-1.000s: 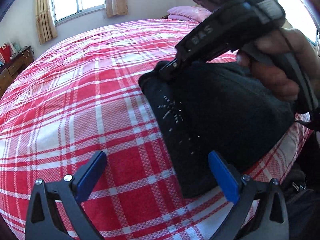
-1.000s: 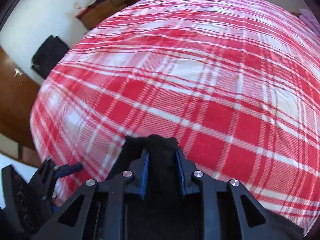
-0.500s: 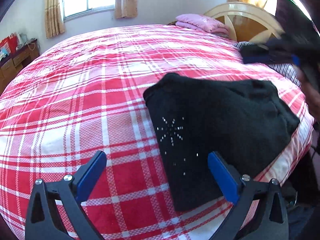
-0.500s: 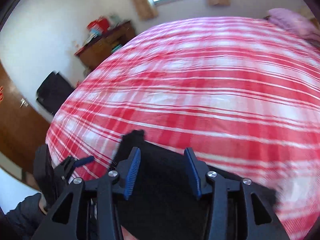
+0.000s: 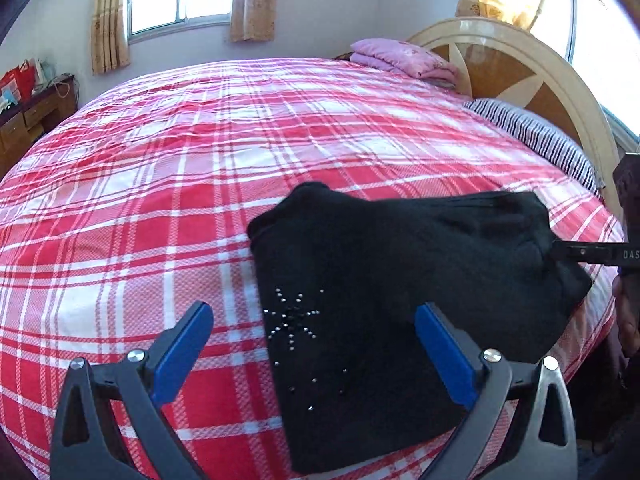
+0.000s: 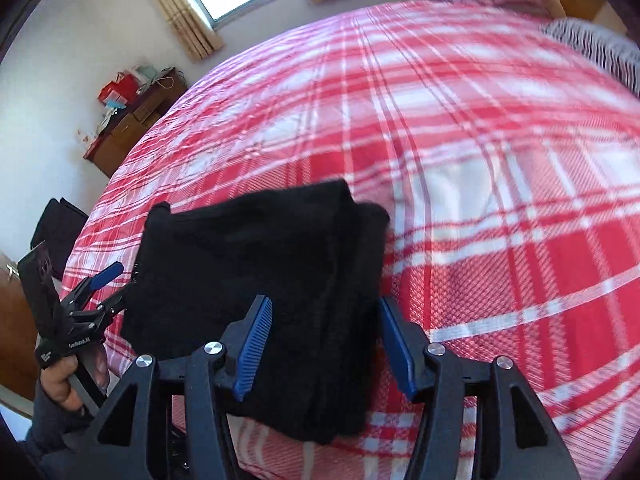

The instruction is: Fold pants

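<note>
The right gripper [image 6: 326, 346] no longer clamps the far corner of the folded black pants with a studded star pattern [image 5: 400, 292] — its blue-padded jaws now stand apart over the near end of the bundle. It has withdrawn from the far edge to the right side. The released corner now lies flat on the red-and-white plaid bedspread [image 5: 160, 184].
</note>
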A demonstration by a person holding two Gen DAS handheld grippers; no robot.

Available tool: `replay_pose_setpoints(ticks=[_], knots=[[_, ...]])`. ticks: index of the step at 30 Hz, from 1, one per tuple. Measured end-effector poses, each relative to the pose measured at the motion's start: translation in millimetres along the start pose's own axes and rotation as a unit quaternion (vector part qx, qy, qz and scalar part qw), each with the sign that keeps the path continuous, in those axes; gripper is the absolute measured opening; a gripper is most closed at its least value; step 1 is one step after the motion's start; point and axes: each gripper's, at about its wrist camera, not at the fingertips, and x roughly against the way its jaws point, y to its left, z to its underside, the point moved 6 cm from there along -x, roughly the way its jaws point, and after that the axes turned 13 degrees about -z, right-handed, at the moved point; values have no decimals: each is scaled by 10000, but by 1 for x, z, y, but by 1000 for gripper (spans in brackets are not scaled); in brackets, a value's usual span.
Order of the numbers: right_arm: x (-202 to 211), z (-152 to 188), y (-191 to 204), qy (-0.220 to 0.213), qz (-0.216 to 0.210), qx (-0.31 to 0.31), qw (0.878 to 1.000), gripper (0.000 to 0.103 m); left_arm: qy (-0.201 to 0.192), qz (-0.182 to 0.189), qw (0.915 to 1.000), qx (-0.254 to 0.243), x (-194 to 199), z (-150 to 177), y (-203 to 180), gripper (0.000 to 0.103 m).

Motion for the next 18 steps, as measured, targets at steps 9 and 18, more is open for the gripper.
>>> replay_pose_setpoints(ticks=[9,18], knots=[[-6,1,-3,-350,-128,110,9992,57,203,257,9991,260,-12,11,0,103],[-6,2,-2,-544,-267,208,9979,56,127,365,9990,234,-12,13,-3,103]])
